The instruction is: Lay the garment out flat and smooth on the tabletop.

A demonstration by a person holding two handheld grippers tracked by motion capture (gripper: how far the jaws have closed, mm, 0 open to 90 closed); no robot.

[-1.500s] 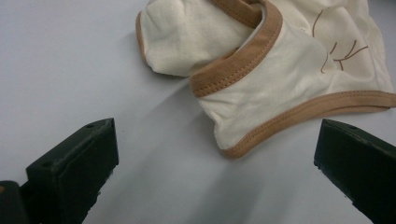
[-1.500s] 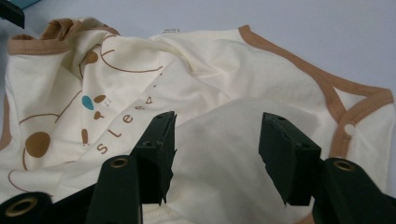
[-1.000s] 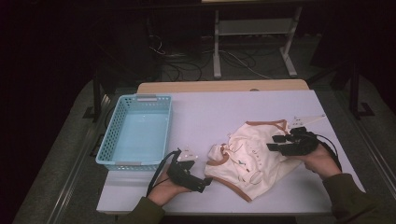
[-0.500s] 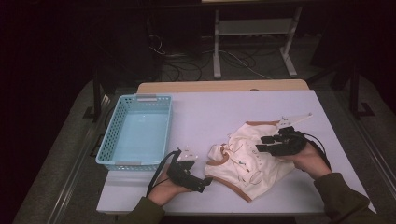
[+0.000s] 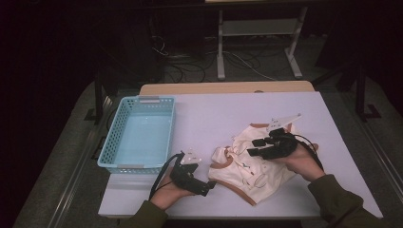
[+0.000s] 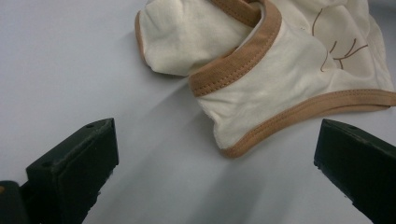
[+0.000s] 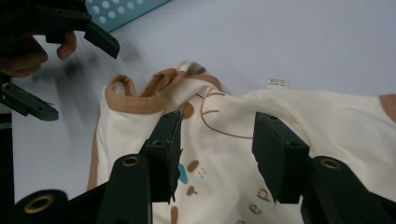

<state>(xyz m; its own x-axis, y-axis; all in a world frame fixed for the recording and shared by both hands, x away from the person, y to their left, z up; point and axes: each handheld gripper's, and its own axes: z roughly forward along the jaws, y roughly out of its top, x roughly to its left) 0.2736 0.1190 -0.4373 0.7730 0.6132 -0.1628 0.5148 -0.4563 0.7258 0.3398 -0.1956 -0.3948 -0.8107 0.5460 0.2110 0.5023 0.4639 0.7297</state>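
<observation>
- Left gripper (image 5: 209, 184): nearest, at table's front edge; jaws wide apart, empty, aimed at garment's trimmed corner.
- Baby garment (image 5: 252, 164): cream cotton, tan binding; crumpled on white table (image 5: 214, 114); judged light, limp, non-slip; pinch at binding.
- Right gripper (image 5: 256, 147): jaws half apart over the cloth, gripping nothing.
- Blue basket (image 5: 114, 145): farther left, empty.

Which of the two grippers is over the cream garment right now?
The right gripper: its jaws hang above the cream, brown-trimmed garment, while the left gripper sits on bare table beside it.
</observation>
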